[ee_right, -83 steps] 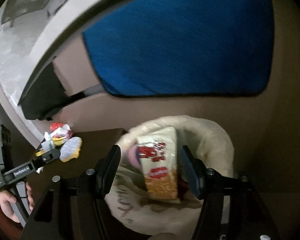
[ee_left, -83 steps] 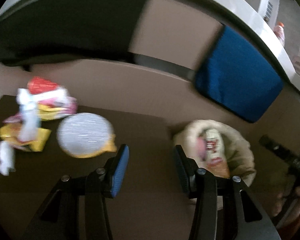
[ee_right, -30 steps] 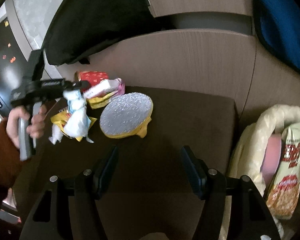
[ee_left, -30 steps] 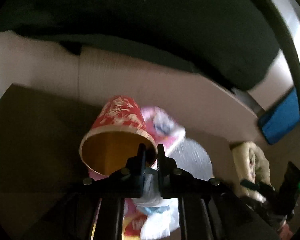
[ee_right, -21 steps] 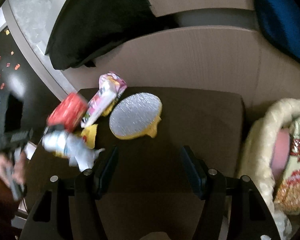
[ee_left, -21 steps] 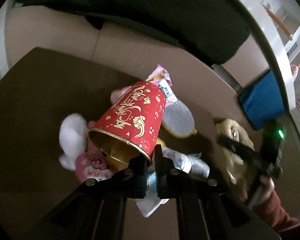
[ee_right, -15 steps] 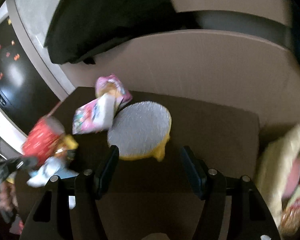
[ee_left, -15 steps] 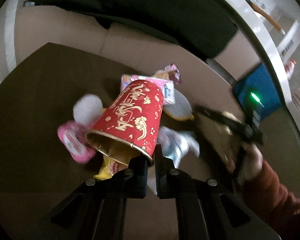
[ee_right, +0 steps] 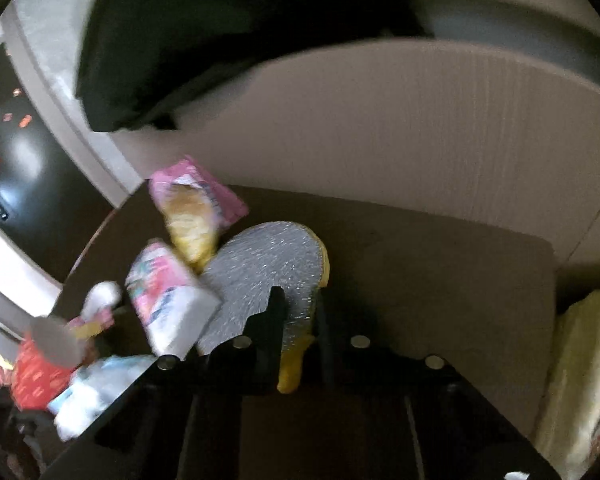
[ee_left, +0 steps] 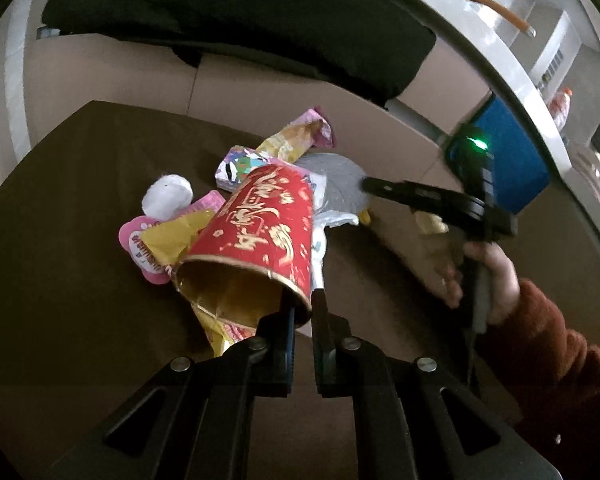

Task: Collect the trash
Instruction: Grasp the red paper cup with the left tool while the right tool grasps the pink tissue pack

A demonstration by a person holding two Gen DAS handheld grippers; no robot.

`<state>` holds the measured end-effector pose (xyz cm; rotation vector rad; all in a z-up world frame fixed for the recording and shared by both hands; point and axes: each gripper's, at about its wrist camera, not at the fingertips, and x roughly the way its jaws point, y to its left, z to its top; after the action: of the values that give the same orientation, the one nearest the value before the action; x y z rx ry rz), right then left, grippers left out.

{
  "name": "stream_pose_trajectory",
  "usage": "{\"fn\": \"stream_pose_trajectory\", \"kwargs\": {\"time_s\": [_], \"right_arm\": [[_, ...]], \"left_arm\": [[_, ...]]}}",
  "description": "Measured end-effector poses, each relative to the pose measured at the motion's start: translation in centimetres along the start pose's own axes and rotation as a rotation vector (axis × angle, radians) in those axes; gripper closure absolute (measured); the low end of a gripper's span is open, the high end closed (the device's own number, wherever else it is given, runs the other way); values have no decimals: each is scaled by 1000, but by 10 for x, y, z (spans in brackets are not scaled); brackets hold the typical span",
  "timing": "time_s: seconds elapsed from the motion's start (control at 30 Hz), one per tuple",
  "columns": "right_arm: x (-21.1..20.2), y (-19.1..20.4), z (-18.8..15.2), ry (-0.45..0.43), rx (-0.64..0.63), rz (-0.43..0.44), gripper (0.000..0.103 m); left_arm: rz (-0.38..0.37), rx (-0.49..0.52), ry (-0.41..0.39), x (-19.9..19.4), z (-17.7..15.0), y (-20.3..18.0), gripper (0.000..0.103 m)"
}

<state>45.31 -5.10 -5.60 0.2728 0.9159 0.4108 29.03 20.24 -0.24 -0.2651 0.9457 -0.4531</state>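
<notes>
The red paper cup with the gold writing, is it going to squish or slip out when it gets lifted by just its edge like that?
The red paper cup probably squishes easily: its rim looks bent where the left gripper pinches it. It seems empty inside, so likely light. Held by one edge and tilted, it may swing or slip.

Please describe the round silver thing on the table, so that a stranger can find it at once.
On the dark brown table, beside the heap of wrappers, lies a silver disc with a yellow rim. It alone is round, flat and glittering; its neighbours are crumpled and colourful.
</notes>
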Motion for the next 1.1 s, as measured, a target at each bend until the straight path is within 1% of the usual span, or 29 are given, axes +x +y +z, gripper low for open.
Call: {"fn": "stream_pose_trajectory", "kwargs": {"time_s": [0.07,0.13,0.27,0.33,0.4,0.43,0.47,0.5,0.53,0.6,0.67,0.73,0.8,0.83,0.9,0.93,1.0,1.1], "right_arm": [[-23,3,-6,-16,5,18,92],[-48,4,-13,-38,11,38,96],[-98,5,-28,-93,7,40,96],[-119,6,-35,-112,-6,35,96],[-130,8,-43,-117,-31,8,96],[-133,8,-46,-117,-46,-9,93],[-131,9,-51,-114,-56,-19,91],[-132,0,-54,-108,-55,-22,87],[-126,-1,-60,-97,-43,-20,74],[-114,-1,-68,-85,-14,-6,55],[-99,2,-74,-63,-4,6,54],[-87,8,-77,-52,-12,0,54],[-80,12,-79,-55,-24,-13,54],[-76,14,-79,-58,-28,-16,54],[-71,17,-81,-54,-35,-20,54],[-69,17,-82,-49,-39,-22,54],[-67,17,-84,-40,-48,-30,54],[-68,11,-87,-40,-57,-62,54]], "left_arm": [[-8,-10,-7,-5,-2,-1,93],[-6,-13,-23,-11,-6,-5,91],[-1,-16,-59,-22,-14,-12,89],[0,-26,-86,-28,-19,-14,88],[18,-36,-119,-34,-24,-14,88],[30,-39,-136,-37,-26,-13,87],[45,-43,-154,-40,-28,-12,87],[66,-54,-179,-45,-30,-9,87],[80,-67,-196,-47,-30,-7,87],[93,-112,-221,-55,-32,2,85],[86,-163,-226,-58,-29,11,79],[58,-194,-222,-56,-23,16,75],[26,-190,-224,-50,-14,14,69],[24,-176,-222,-45,-8,11,66],[49,-128,-218,-29,5,3,65],[82,-99,-212,-18,14,-2,65],[115,-73,-187,3,27,-5,65],[140,-80,-124,31,39,-3,65]]}}
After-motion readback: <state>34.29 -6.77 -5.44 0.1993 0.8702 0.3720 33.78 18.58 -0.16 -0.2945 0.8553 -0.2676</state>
